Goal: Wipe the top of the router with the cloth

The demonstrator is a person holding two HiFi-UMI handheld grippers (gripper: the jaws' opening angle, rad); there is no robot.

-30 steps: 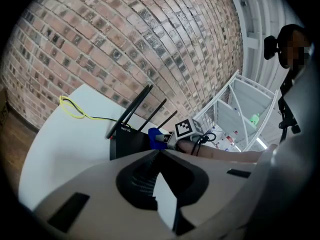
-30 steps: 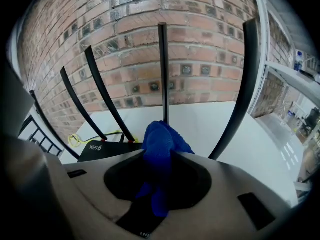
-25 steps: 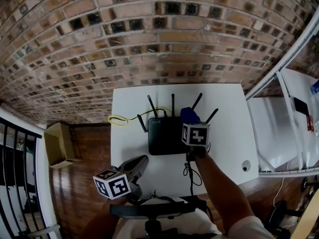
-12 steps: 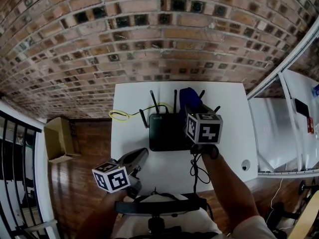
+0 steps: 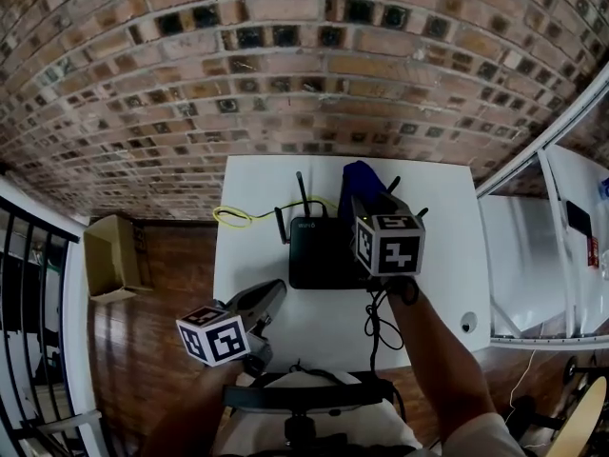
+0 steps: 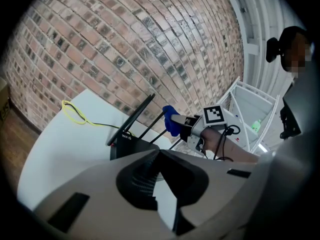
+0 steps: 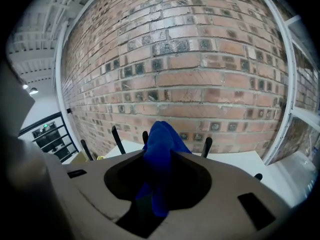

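The black router (image 5: 322, 251) with several upright antennas sits at the back of the white table (image 5: 440, 255). My right gripper (image 5: 365, 198) is shut on the blue cloth (image 5: 360, 180) and holds it in the air above the router's back right corner. In the right gripper view the cloth (image 7: 160, 151) bunches up between the jaws, with antennas (image 7: 116, 139) behind it. My left gripper (image 5: 268, 301) hovers low at the table's front left, shut, with nothing in it. The left gripper view shows the router (image 6: 131, 144), the cloth (image 6: 170, 120) and the right gripper (image 6: 176, 120).
A yellow cable (image 5: 238, 219) loops left of the router, and a black cable (image 5: 376, 327) runs off the front edge. A brick wall (image 5: 304, 74) stands just behind the table. A cardboard box (image 5: 109, 267) lies on the wooden floor at the left, a white shelf (image 5: 533, 255) stands at the right.
My right gripper has risen off the router with the cloth and shifted slightly back and right. My left gripper has stayed where it was.
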